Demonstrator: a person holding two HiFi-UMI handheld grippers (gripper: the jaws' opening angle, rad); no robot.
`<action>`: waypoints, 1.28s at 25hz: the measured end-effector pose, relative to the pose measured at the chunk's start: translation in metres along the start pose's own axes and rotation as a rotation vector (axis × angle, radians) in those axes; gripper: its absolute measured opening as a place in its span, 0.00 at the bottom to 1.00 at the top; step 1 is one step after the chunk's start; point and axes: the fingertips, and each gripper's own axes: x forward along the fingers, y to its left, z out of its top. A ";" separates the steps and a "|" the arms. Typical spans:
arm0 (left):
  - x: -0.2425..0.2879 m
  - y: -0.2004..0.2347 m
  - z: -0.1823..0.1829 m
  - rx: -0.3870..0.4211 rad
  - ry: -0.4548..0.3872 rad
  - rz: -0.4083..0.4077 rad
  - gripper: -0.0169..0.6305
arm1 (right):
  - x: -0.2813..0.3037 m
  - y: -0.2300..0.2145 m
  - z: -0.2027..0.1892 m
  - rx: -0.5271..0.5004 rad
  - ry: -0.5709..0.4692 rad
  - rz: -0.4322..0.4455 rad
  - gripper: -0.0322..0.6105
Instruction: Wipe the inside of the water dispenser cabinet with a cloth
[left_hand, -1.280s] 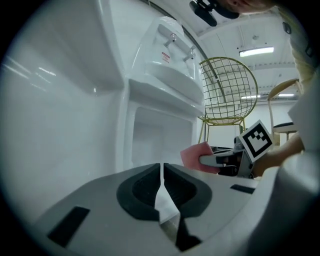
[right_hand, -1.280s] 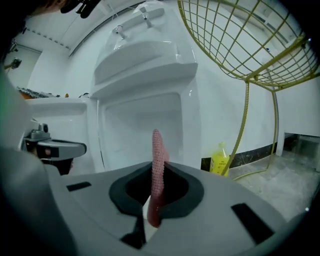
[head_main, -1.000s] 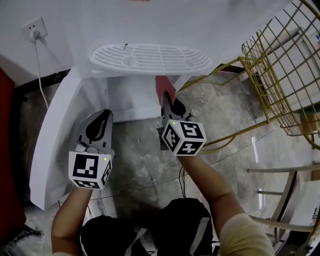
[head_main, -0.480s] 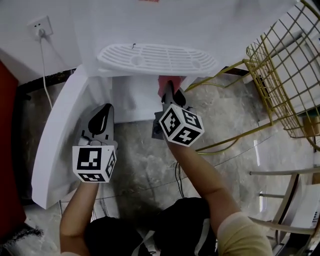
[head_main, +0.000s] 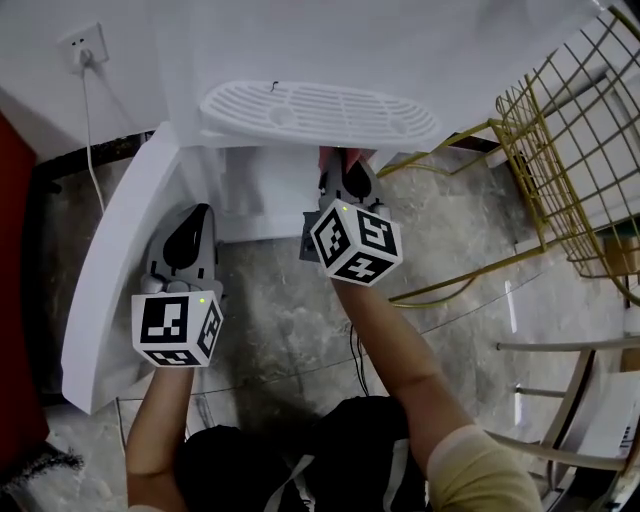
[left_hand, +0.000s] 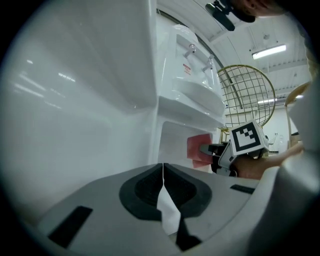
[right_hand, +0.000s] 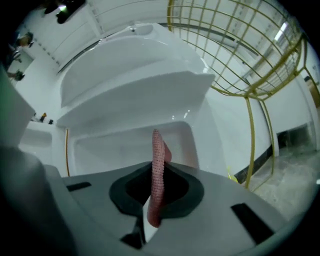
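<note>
The white water dispenser shows from above, its ribbed drip tray (head_main: 320, 112) overhanging the open cabinet (head_main: 262, 190). My right gripper (head_main: 343, 168) is shut on a pink cloth (head_main: 334, 157) at the right side of the cabinet mouth, under the tray. In the right gripper view the cloth (right_hand: 158, 165) stands upright between the jaws, with the white cabinet interior (right_hand: 120, 147) just ahead. My left gripper (head_main: 193, 218) hangs shut and empty before the open cabinet door (head_main: 110, 290). The left gripper view shows its jaws closed together (left_hand: 163, 169) and the cloth (left_hand: 196, 148) inside the cabinet.
A yellow wire rack (head_main: 570, 130) stands close on the right, its legs reaching the marble floor (head_main: 450, 230). A wall socket (head_main: 82, 47) with a plugged cable is at the back left. The open door bounds the left side. The taps (left_hand: 200, 57) sit above the tray.
My right gripper has carried the cloth forward, further under the drip tray into the cabinet mouth. The left gripper has drifted slightly left and stays shut.
</note>
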 end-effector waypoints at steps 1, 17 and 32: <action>0.000 -0.001 0.002 0.004 -0.007 -0.001 0.05 | 0.001 0.008 0.004 -0.055 -0.016 0.024 0.09; -0.016 0.005 0.005 -0.041 -0.061 0.015 0.05 | 0.003 0.072 0.012 -0.316 -0.120 0.209 0.09; -0.018 0.011 -0.002 -0.049 -0.053 0.025 0.05 | 0.007 0.146 -0.020 -0.346 -0.096 0.450 0.09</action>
